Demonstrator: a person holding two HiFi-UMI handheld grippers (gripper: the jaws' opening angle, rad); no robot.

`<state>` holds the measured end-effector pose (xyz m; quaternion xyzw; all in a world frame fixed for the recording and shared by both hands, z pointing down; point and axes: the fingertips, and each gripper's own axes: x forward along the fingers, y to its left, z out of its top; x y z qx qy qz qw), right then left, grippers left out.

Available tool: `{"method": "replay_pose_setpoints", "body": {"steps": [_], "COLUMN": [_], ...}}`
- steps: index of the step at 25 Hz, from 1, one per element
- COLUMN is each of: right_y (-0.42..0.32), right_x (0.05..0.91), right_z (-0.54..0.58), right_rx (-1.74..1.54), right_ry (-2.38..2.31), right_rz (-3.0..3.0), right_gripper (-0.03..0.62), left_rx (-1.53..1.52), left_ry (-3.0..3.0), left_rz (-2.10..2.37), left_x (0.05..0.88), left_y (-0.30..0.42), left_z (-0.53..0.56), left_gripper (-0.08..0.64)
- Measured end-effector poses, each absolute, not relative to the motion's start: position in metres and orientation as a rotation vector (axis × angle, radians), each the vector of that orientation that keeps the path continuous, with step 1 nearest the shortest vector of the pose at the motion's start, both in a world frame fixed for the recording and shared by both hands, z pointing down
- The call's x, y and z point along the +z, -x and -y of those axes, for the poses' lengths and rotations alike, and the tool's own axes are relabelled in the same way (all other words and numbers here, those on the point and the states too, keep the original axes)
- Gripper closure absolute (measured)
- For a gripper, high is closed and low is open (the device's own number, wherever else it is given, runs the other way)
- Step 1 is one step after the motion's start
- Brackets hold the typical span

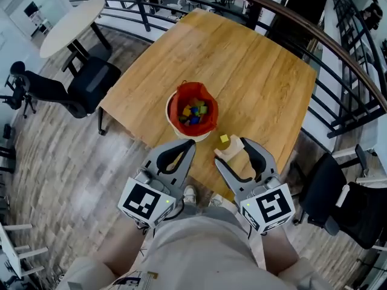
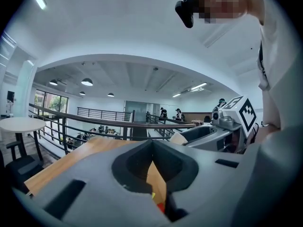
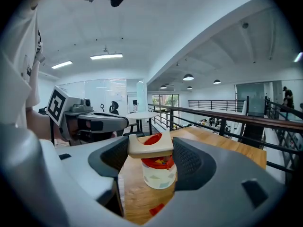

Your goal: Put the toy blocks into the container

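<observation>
A white container with a red liner [image 1: 192,112] stands near the wooden table's [image 1: 242,59] front edge and holds several coloured blocks. A small yellow block [image 1: 224,140] lies on the table just right of it. My right gripper [image 1: 236,150] is shut on a beige arch-shaped block [image 1: 230,152], held in the air in front of the container [image 3: 158,173]; the same beige block [image 3: 150,144] sits between its jaws in the right gripper view. My left gripper [image 1: 188,145] is shut with nothing in it, at the table's front edge just below the container. A small red piece [image 3: 156,209] shows on the table under my right gripper.
A black office chair [image 1: 84,86] and a round white table [image 1: 72,17] stand at the left. A dark railing [image 1: 338,47] curves round the back and right, and another black chair [image 1: 329,198] is at the right. The person's legs fill the bottom of the head view.
</observation>
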<state>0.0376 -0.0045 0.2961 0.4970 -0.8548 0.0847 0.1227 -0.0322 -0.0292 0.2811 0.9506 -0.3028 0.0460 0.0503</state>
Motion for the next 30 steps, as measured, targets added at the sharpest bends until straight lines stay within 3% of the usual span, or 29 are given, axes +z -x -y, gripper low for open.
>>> {"method": "replay_pose_setpoints", "body": {"steps": [30], "right_y": [0.016], "right_x": [0.407], "right_z": [0.126], "right_rx": [0.355], "right_ry": [-1.22], "right_rz": [2.369], "right_gripper": [0.322], "left_rx": [0.313], "left_ry": [-2.692], "left_rz": [1.056], "left_x": [0.368], "left_y": [0.082], "left_z": [0.121], "left_gripper": [0.548]}}
